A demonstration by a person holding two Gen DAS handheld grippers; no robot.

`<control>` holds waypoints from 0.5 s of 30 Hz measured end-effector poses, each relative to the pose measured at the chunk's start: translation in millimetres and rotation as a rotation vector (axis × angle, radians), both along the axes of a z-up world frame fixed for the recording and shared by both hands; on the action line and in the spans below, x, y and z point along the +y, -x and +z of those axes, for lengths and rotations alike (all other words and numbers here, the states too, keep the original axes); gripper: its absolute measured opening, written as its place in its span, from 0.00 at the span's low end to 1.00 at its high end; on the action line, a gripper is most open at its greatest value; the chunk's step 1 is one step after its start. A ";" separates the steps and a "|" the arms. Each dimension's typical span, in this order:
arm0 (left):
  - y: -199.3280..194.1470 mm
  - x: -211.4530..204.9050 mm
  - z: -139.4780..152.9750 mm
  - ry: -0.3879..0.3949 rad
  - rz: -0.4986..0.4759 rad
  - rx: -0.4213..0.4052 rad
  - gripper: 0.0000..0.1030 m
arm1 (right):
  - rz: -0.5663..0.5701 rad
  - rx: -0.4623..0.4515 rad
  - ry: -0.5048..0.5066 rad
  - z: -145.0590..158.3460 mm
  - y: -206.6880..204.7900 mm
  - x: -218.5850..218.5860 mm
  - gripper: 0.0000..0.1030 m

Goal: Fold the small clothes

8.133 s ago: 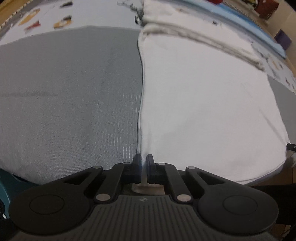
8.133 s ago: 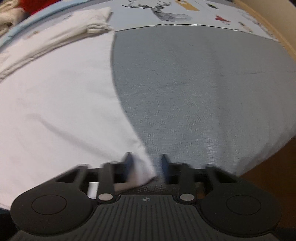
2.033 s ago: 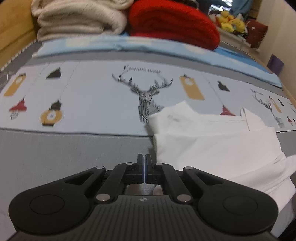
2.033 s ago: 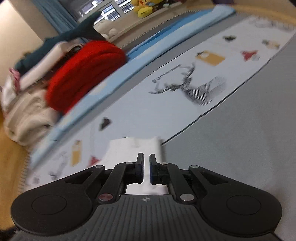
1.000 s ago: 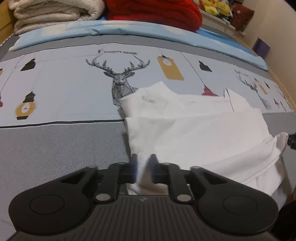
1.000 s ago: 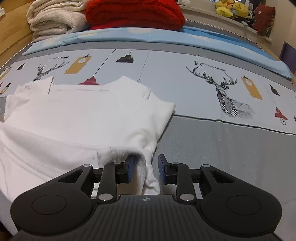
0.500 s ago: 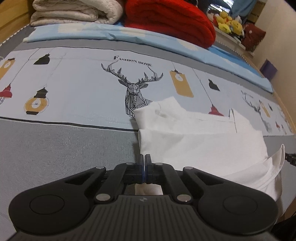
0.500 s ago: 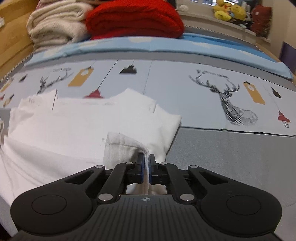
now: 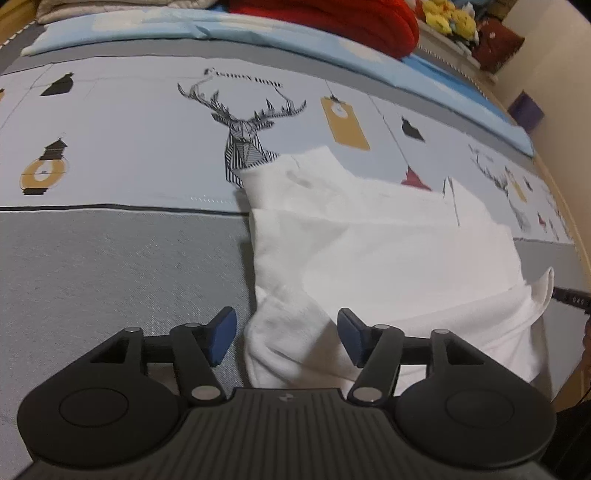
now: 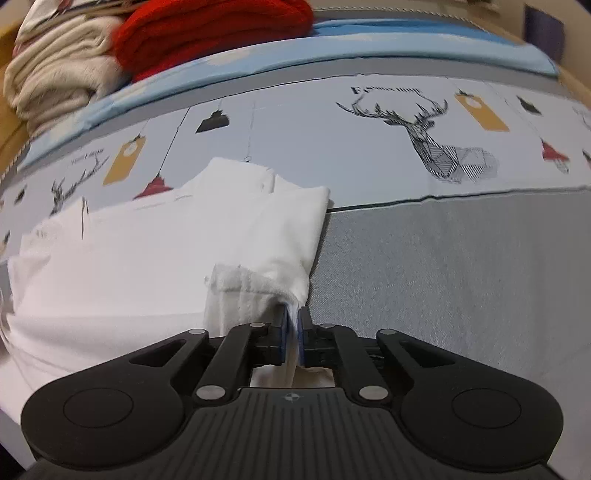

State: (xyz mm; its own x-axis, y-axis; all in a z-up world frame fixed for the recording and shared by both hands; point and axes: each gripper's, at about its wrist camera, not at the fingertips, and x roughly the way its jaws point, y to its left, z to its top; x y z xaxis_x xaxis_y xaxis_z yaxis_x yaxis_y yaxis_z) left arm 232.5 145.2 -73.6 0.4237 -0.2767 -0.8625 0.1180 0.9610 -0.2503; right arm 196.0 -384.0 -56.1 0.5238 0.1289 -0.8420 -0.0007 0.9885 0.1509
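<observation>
Left wrist view looks down over a white garment [image 9: 388, 254] lying partly folded on a bedspread [image 9: 122, 266] whose near half is plain grey and whose far half is pale with printed deer heads, lanterns and tags. The left gripper [image 9: 284, 334] has just been opening: its blue-padded jaws stand wide apart, and a bunched near-left corner of the white garment sits between them without either pad pressing on it. From that corner the cloth runs away to the far right, its far edge reaching onto the printed band just beside a deer head print [image 9: 245, 136]. At the right edge of this view a raised flap of the cloth meets a dark object only partly visible, too cut off to name. Right wrist view shows the same white garment [image 10: 140, 258] spread to the left, with its right edge folded over in a thick roll. The right gripper [image 10: 293, 332] is clamped on the near end of that roll, the pads nearly together with a thin fold of white fabric pinched between them. Far behind, at the head of the bedspread, a red blanket [image 10: 207, 29] and a cream blanket [image 10: 55, 70] are stacked side by side, the cream one to the left.
</observation>
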 end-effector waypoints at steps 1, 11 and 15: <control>-0.5 -2.6 -2.3 -0.010 -0.004 0.007 0.64 | 0.013 -0.004 0.011 0.7 0.4 1.8 0.09; -8.3 -4.5 -0.6 -0.039 0.029 -0.032 0.14 | 0.089 -0.054 0.093 4.1 1.7 18.7 0.15; -10.0 2.4 11.6 0.004 0.075 -0.093 0.09 | 0.101 -0.076 0.104 7.3 1.7 22.8 0.12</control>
State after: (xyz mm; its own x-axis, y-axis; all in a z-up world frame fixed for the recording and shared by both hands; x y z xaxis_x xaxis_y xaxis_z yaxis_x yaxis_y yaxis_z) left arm 242.6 147.6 -62.0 0.5213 -0.2440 -0.8178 0.0683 0.9671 -0.2451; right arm 194.3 -361.3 -48.7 0.5752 0.0987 -0.8120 -0.1085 0.9931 0.0438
